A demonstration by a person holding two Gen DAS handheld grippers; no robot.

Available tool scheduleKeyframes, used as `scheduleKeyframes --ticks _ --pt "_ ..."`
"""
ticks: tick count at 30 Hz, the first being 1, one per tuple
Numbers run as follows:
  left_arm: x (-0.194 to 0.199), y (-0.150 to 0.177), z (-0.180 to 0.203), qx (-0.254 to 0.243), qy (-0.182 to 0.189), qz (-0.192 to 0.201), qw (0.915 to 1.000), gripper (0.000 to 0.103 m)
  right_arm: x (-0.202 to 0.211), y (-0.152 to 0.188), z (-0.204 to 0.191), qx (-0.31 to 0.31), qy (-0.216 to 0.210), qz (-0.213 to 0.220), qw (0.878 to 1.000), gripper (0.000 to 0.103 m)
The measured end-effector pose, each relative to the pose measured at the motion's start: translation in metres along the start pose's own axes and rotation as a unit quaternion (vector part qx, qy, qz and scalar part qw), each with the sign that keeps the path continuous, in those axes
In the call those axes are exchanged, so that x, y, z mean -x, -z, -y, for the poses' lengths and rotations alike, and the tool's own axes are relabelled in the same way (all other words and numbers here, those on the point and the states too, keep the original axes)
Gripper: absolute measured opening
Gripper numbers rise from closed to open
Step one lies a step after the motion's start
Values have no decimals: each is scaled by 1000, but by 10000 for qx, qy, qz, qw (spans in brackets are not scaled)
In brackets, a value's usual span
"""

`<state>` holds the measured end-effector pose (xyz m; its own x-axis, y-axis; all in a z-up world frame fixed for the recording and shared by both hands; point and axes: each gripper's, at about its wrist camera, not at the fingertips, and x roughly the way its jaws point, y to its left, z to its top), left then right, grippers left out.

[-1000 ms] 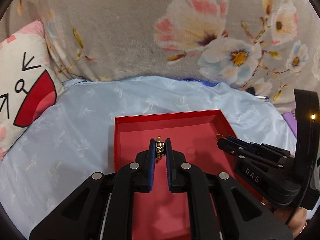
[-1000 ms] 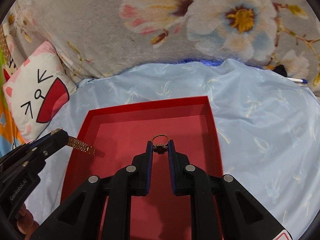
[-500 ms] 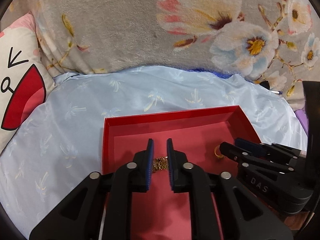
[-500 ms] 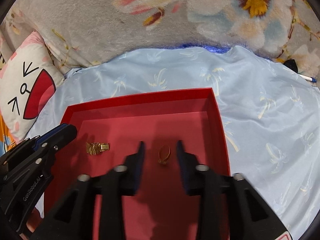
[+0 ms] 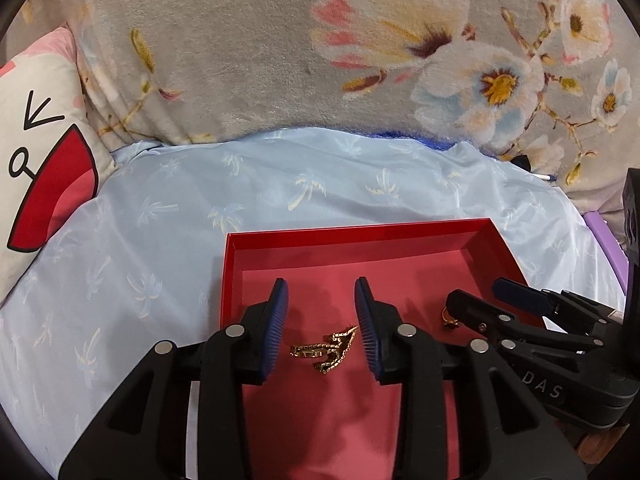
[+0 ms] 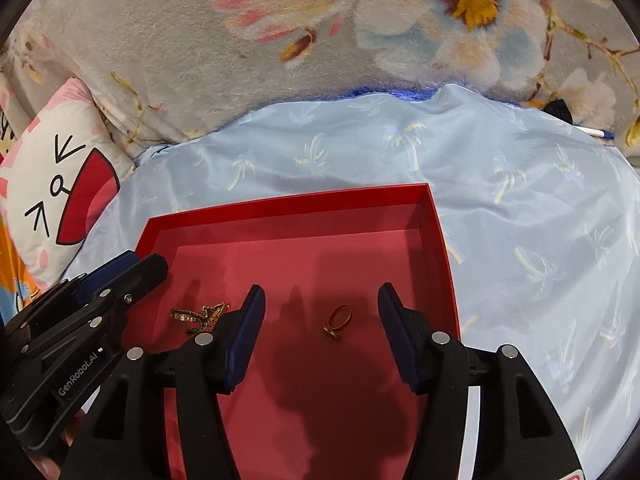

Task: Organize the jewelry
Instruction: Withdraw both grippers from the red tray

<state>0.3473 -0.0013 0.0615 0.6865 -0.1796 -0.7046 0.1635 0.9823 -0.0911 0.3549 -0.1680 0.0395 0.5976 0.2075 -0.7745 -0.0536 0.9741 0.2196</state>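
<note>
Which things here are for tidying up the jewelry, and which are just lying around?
For the job:
- gold bracelet, lying in the red box
- gold ring, in the same box
- left gripper and right gripper, jaws open

Just lying around:
- cat pillow
- flowery blanket
- blue sheet
- pen

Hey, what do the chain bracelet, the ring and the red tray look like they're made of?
Chain bracelet: gold-coloured metal, judging by its glinting small links; real gold or plating cannot be told.
Ring: the same shiny yellow metal, with a dark setting.
Red tray: probably matte cardboard, with thin straight walls and sharp folded corners.
</note>
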Motion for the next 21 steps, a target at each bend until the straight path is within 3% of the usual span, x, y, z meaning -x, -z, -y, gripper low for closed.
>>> scheduleKeyframes --ticks 5,9,13,21 --pt "28 9 -4 136 -24 123 9998 35 32 16 0 -5 -38 257 9997 58" --pt "77 30 -5 57 -223 431 9988 55 82 51 -3 221 107 563 9981 62" --pt "121 64 -4 -85 -453 555 9974 58 128 109 4 324 293 724 9964 64" --pt "171 148 -4 189 -121 261 9994 60 184 227 23 31 212 478 9986 64"
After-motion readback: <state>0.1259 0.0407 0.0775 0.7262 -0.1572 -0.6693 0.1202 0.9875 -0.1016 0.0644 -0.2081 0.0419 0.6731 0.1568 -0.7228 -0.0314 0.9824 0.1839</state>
